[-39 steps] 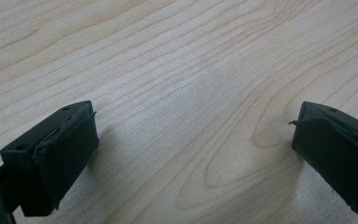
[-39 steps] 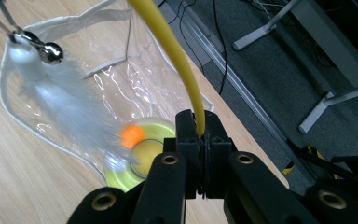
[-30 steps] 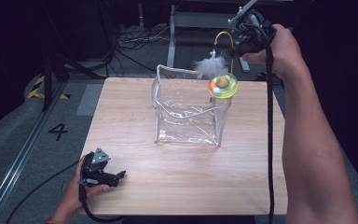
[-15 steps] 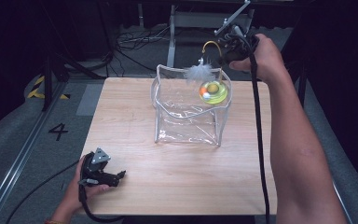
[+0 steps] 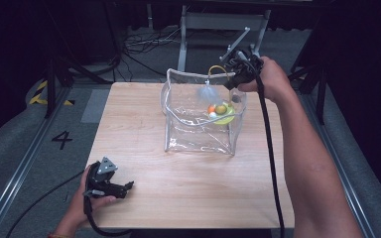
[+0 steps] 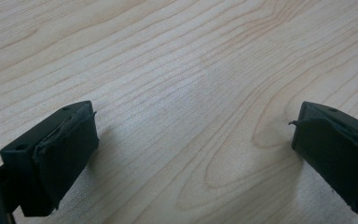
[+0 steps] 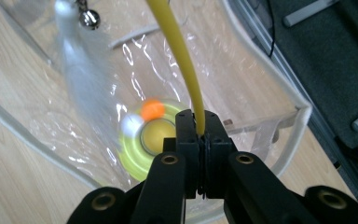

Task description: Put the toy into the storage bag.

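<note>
Clear, crinkled plastic forms the bag (image 5: 198, 119) that stands open-topped just below and in front of the right gripper (image 5: 237, 69). That gripper is clamped on a thin yellow wand (image 7: 185, 56), its jaws pressed together around the stem in the right gripper view. From the wand's far end a white feather (image 7: 81, 79) with a small bell (image 7: 89, 17) hangs down into the bag's mouth. A yellow-green disc toy (image 7: 156, 140) with an orange ball (image 7: 152, 109) on it sits inside the bag, directly beneath the right gripper's jaws.

The likeliest trouble is judged to lie in the bag's soft walls. Were the wand pushed sideways against the white-trimmed rim (image 7: 279, 154), the light bag could be tipped or slid across the table (image 5: 144, 119), since nothing is holding it. The stem is gripped near its end, so it could be twisted in the jaws if the feather or bell were snagged on the plastic. A release from this height might leave the springy wand caught across the rim instead of dropping in.

Room is generous. The rim runs close on the right gripper's near side, while the bag's mouth is wide ahead of it. The left gripper (image 5: 110, 184) rests well apart near the table's front edge, its jaws spread wide over bare wood (image 6: 182, 93), with clear tabletop between it and the bag.
</note>
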